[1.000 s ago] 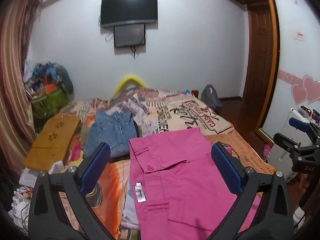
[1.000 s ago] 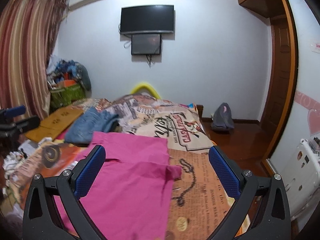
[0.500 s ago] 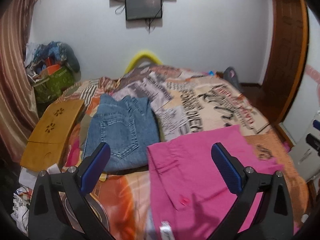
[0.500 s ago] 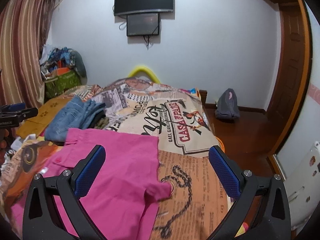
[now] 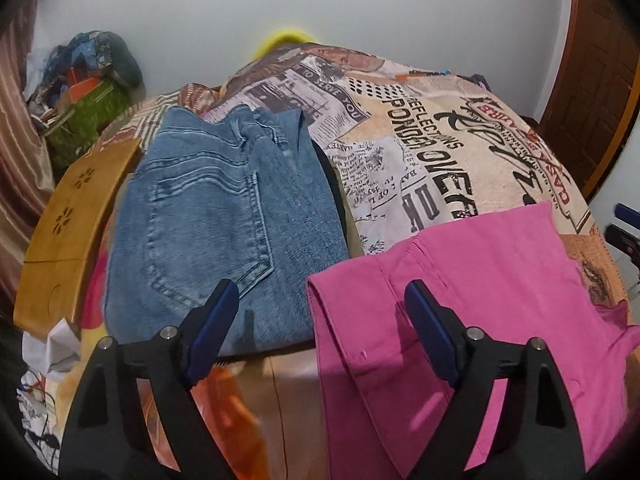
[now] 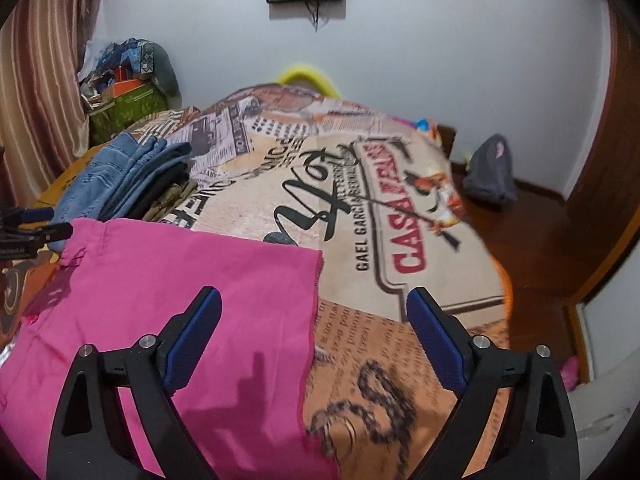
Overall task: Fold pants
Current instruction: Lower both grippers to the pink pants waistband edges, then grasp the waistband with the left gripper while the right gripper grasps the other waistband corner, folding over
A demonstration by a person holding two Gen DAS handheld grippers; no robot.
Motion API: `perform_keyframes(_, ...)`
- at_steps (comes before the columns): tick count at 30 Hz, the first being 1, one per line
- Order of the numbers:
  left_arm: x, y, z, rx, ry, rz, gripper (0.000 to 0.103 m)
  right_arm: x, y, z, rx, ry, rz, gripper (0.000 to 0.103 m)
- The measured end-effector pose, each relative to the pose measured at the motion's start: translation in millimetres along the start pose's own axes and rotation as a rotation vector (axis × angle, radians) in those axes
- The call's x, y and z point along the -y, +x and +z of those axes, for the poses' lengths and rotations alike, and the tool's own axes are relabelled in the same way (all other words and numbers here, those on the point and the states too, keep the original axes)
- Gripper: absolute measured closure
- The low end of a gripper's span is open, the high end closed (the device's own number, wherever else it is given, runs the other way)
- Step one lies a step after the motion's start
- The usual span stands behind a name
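Observation:
Pink pants (image 5: pixel 472 300) lie flat on the bed, waistband corner toward the left. My left gripper (image 5: pixel 320 304) is open and empty, low over that waistband corner, straddling the gap between the pink pants and the folded jeans (image 5: pixel 224 216). In the right wrist view the pink pants (image 6: pixel 160 300) fill the lower left. My right gripper (image 6: pixel 314 316) is open and empty above the pants' right edge. The left gripper (image 6: pixel 28 232) shows at the left edge there.
The bed has a newspaper-print cover (image 5: pixel 440 132). A stack of folded jeans and other clothes (image 6: pixel 120 176) sits at the pants' far left. A wooden board (image 5: pixel 76 216) lies left of the bed. A grey bag (image 6: pixel 490 172) sits on the floor at right.
Both grippers have moved forward and tilted down toward the bed. The pants and jeans now look much closer. Both stay open and empty.

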State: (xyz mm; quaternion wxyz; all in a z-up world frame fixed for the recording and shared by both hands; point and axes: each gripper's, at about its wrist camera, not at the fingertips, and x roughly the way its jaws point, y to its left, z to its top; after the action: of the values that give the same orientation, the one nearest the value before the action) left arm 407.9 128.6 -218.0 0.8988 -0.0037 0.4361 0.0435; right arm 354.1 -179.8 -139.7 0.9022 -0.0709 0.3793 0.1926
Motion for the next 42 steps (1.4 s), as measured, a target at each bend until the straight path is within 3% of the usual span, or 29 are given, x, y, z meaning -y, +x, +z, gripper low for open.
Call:
perform_keyframes(5,1,22,-2,-0.070,0.010,-0.072,0.043,10,45,7,-0.077,0.037,0.061,0.027)
perform_keyframes(6,2,24,-3,-0.075,0.013,-0.073,0.043,12,53,9,-0.080,0.047,0.065,0.033)
perform_keyframes(9,5,22,-4,-0.054,0.044,-0.067,0.048,19,74,12,-0.099,0.088,0.096,0.036)
perform_keyframes(14,-2,17,-4,-0.050,0.050,-0.076,0.071,18,94,13,-0.154,0.104,0.176,0.052)
perform_keyframes(17,-5,16,-4,-0.054,0.044,-0.075,0.080,9,99,14,-0.155,0.052,0.159,0.057)
perform_keyframes(19,-5,14,-4,-0.049,0.046,-0.065,0.086,4,97,15,-0.145,0.020,0.167,0.084)
perform_keyframes(21,-4,11,-3,-0.042,0.050,-0.062,0.091,1,96,16,-0.151,0.013,0.176,0.097)
perform_keyframes(26,-2,4,8,-0.027,0.058,-0.056,0.094,4,88,23,-0.119,0.007,0.153,0.098)
perform_keyframes(32,7,-15,36,0.045,0.070,-0.049,0.094,11,63,45,-0.030,0.033,0.109,0.099)
perform_keyframes(42,10,-93,50,0.157,0.084,-0.111,0.094,12,-24,75,0.122,0.062,0.108,0.099)
